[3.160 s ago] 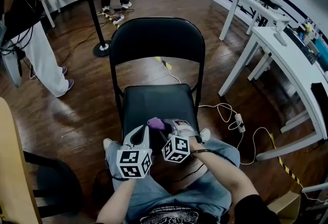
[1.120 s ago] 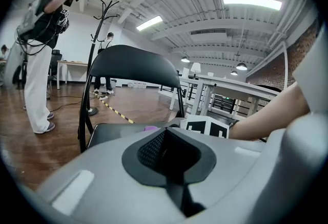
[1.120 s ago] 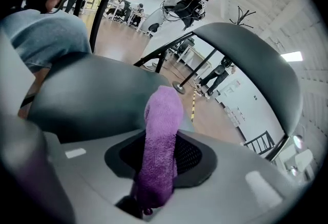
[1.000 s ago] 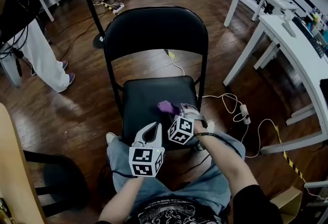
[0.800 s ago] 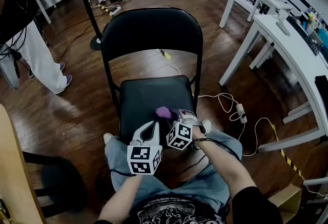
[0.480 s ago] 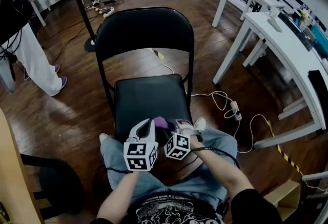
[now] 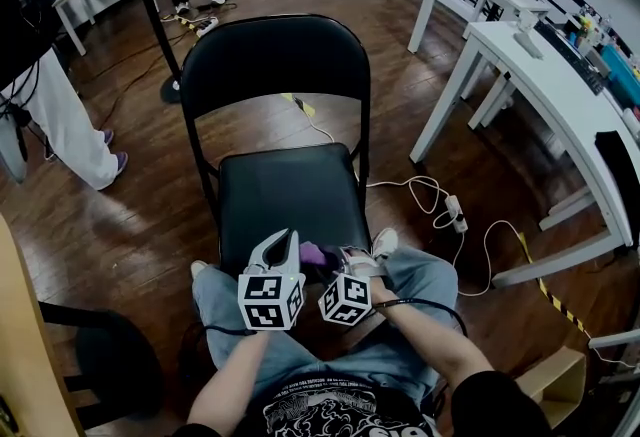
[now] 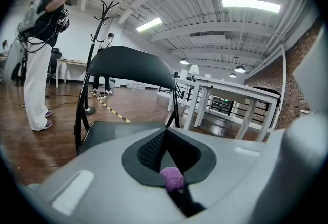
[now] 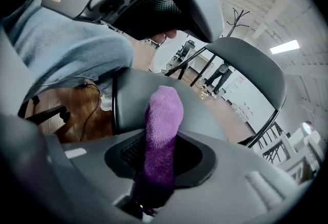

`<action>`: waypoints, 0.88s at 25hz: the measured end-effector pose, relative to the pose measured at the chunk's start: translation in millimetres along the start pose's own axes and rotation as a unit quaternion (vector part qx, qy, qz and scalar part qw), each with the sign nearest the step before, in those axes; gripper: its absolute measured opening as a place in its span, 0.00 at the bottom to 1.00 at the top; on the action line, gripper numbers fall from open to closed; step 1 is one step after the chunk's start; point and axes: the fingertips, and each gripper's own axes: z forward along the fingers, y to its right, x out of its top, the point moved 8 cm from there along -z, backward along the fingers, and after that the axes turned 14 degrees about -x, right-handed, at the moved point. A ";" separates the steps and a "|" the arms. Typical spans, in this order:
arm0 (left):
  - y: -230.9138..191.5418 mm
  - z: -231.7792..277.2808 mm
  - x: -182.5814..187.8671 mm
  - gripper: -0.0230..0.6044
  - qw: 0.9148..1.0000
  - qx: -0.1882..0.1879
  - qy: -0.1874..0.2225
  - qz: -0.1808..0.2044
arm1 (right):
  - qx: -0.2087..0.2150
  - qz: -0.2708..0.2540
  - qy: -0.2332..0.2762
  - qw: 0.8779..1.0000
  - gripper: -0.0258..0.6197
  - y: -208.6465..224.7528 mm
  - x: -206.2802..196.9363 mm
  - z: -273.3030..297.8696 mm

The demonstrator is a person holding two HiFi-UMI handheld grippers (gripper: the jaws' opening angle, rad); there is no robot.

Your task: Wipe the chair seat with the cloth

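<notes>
The right gripper has its jaws clamped on a purple cloth, which protrudes past the jaw tips at the front edge of the black chair seat. Just beside it, the left gripper has its jaws together with nothing clamped. A white desk stands beyond, to the right.

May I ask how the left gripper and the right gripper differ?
The right gripper is shut on a long fold of purple cloth; the left gripper is shut with only a purple speck between its jaws. The left gripper is held level, the right gripper rolled sideways. Both are at the chair seat's front edge.
</notes>
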 end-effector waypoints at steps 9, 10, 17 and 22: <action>-0.1 6.6 3.1 0.04 1.000 -0.013 0.002 -0.002 | -0.028 0.045 0.003 0.999 0.21 39.8 5.6 11.3; -0.4 8.1 5.4 0.04 1.000 -0.016 0.004 -0.001 | -0.036 0.048 0.003 0.998 0.22 52.3 7.6 16.3; -6.6 20.3 13.5 0.04 1.000 -0.027 0.010 -0.003 | -0.081 0.007 -0.005 0.997 0.22 145.2 17.3 72.8; -7.5 23.3 11.6 0.04 0.999 -0.033 0.003 -0.009 | -0.105 0.001 -0.044 0.994 0.22 190.2 2.9 120.1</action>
